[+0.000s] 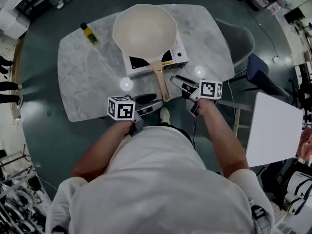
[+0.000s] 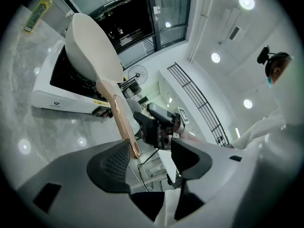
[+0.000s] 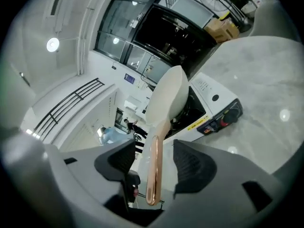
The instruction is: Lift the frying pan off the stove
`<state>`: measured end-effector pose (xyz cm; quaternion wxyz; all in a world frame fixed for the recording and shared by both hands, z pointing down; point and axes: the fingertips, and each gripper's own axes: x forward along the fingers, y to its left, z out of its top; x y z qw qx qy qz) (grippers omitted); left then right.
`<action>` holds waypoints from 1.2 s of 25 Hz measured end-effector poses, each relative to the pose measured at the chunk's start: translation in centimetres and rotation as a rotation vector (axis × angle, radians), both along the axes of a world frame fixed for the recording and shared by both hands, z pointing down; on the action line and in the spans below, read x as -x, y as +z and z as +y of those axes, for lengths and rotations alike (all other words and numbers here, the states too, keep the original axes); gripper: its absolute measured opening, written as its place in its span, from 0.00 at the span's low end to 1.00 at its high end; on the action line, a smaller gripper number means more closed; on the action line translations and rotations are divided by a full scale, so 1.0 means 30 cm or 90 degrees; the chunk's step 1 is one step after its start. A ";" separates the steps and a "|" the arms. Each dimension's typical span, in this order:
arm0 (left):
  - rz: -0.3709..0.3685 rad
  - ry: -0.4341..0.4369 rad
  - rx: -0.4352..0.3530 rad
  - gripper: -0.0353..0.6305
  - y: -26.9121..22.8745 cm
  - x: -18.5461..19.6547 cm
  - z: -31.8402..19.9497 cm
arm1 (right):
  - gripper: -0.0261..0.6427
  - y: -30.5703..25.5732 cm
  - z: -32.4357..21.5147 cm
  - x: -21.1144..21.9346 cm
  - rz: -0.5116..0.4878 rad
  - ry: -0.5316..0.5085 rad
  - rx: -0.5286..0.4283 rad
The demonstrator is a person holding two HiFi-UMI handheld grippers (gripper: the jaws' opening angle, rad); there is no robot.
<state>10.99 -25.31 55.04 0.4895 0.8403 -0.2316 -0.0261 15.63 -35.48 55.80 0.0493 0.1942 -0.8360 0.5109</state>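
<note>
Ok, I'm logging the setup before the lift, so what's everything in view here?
frying pan: one, cream, on the stove
handle: one, copper-toned, pointing at the person
stove: one, white, on the table
bottle: one, yellow with a dark cap, table's far left
table: one, grey marble
grey chair: one, right of the table
blue chair: one, beside it
white panel: one, far right
left gripper: grey, open, at the handle's end
right gripper: grey, open, right of the handle
</note>
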 end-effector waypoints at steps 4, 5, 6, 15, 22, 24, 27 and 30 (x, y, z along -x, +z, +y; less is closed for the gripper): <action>0.006 -0.057 0.037 0.46 0.078 -0.028 -0.087 | 0.47 0.063 -0.125 0.093 -0.025 -0.075 0.051; 0.012 -0.074 0.045 0.47 0.091 -0.032 -0.104 | 0.48 0.075 -0.147 0.121 -0.032 -0.093 0.061; 0.018 -0.089 0.052 0.47 0.100 -0.038 -0.119 | 0.48 0.084 -0.164 0.149 -0.040 -0.112 0.071; 0.057 -0.164 0.085 0.47 0.158 -0.079 -0.208 | 0.51 0.164 -0.237 0.376 -0.074 -0.257 0.141; 0.057 -0.183 0.089 0.38 0.178 -0.072 -0.223 | 0.39 0.151 -0.228 0.455 -0.124 -0.292 0.176; 0.053 -0.181 0.090 0.28 0.182 -0.074 -0.228 | 0.32 0.148 -0.237 0.462 -0.129 -0.287 0.177; 0.052 -0.180 0.098 0.27 0.189 -0.074 -0.229 | 0.29 0.155 -0.240 0.463 -0.121 -0.277 0.177; 0.051 -0.185 0.100 0.26 0.193 -0.069 -0.228 | 0.28 0.161 -0.239 0.460 -0.117 -0.273 0.175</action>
